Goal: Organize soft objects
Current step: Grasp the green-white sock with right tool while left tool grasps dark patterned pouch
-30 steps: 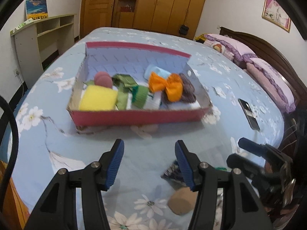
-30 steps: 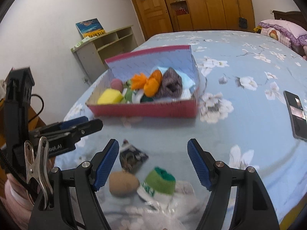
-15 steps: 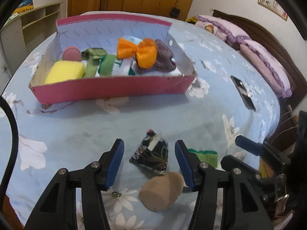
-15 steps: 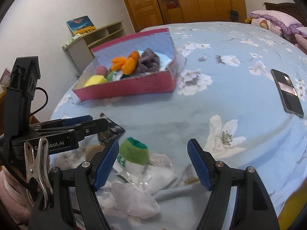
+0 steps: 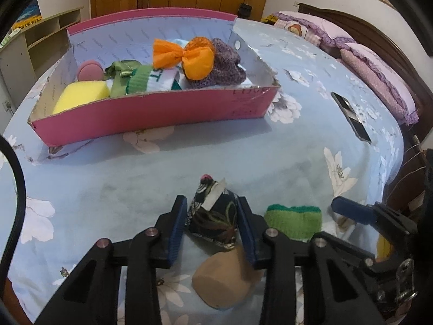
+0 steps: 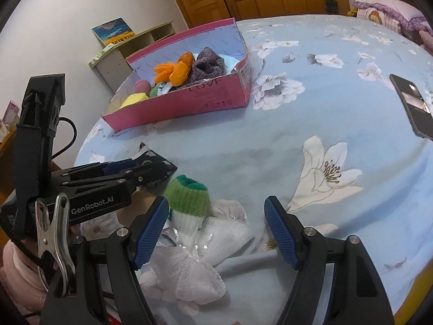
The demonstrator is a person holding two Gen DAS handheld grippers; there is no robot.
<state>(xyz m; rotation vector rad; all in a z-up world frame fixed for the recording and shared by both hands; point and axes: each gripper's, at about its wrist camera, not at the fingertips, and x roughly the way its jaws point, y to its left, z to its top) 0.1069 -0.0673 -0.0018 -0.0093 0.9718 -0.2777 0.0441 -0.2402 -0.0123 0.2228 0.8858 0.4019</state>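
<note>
My left gripper [image 5: 212, 224] is shut on a dark patterned fabric pouch [image 5: 215, 218] lying on the blue flowered bedspread. A tan round sponge [image 5: 224, 281] lies just below the pouch. A green-cuffed white sock [image 5: 293, 222] lies to its right, also in the right wrist view [image 6: 189, 200]. My right gripper [image 6: 216, 230] is open over the sock and a white mesh bow [image 6: 189, 268]. The pink box [image 5: 151, 117] holds a yellow sponge [image 5: 81, 96], an orange bow [image 5: 182, 55], a purple knit piece [image 5: 226, 66] and other soft items.
A black phone [image 5: 350, 116] lies on the bed to the right of the box, also in the right wrist view [image 6: 412, 105]. Purple pillows [image 5: 379, 78] lie at the headboard. A shelf unit [image 5: 35, 40] stands left of the bed.
My left gripper has moved forward around the patterned pouch and closed on it. My right gripper has shifted closer over the sock and white bow, still open.
</note>
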